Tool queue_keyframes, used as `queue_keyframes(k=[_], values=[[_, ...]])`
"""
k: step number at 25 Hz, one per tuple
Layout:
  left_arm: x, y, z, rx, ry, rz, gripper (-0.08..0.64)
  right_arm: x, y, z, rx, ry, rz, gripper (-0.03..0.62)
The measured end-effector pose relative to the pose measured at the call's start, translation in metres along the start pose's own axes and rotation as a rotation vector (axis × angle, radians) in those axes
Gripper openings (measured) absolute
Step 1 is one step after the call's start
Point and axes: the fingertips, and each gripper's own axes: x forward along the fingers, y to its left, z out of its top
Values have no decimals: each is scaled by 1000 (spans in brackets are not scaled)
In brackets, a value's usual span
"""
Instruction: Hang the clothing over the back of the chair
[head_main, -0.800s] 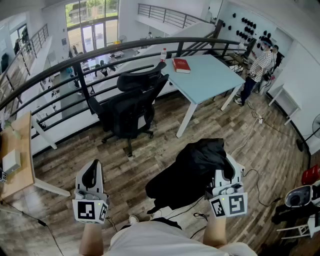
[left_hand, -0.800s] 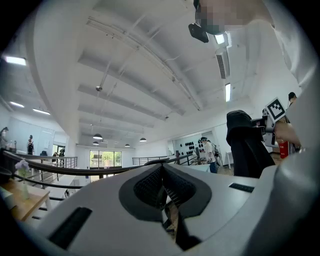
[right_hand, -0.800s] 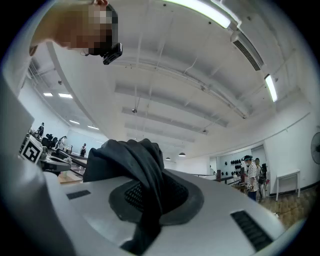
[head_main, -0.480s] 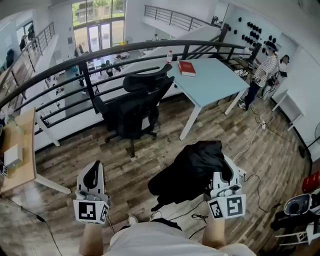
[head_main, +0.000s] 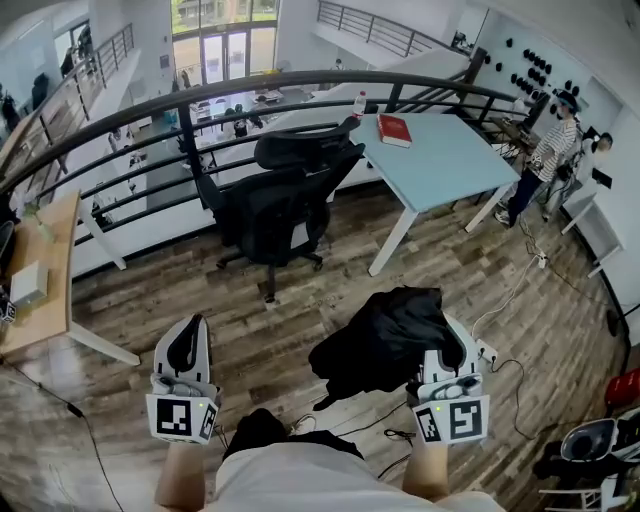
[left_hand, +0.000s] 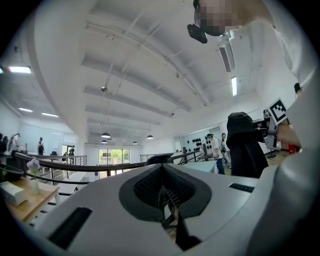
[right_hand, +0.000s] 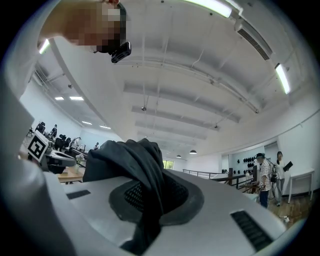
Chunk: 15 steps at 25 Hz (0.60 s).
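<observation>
A black garment (head_main: 385, 335) hangs bunched from my right gripper (head_main: 446, 338), which is shut on it low at the right of the head view. In the right gripper view the dark cloth (right_hand: 135, 160) is pinched between the jaws of the right gripper (right_hand: 150, 196) and drapes over them. My left gripper (head_main: 187, 338) is held low at the left, shut and empty. In its own view the pads of the left gripper (left_hand: 163, 188) meet with nothing between them, and the garment (left_hand: 245, 145) shows at the right. The black office chair (head_main: 278, 190) stands ahead by the railing, apart from both grippers.
A dark curved railing (head_main: 150, 105) runs behind the chair. A light blue table (head_main: 440, 165) with a red book (head_main: 394, 130) and a bottle (head_main: 360, 103) stands to the chair's right. A wooden table (head_main: 40, 290) is at the left. People (head_main: 548, 160) stand far right. Cables (head_main: 500, 365) lie on the floor.
The chair, table and railing have slid rightward in the head view as the view shifted. Both grippers keep their places in the picture, and the garment stays in the right one.
</observation>
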Motion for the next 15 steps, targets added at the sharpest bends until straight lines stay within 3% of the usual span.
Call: queue_keyframes(k=[8, 15], values=[[20, -12, -18, 3, 46, 0, 25, 11, -14, -31, 32, 45, 24, 34], [75, -11, -35, -18, 60, -61, 25, 42, -21, -53, 41, 92, 10, 34]])
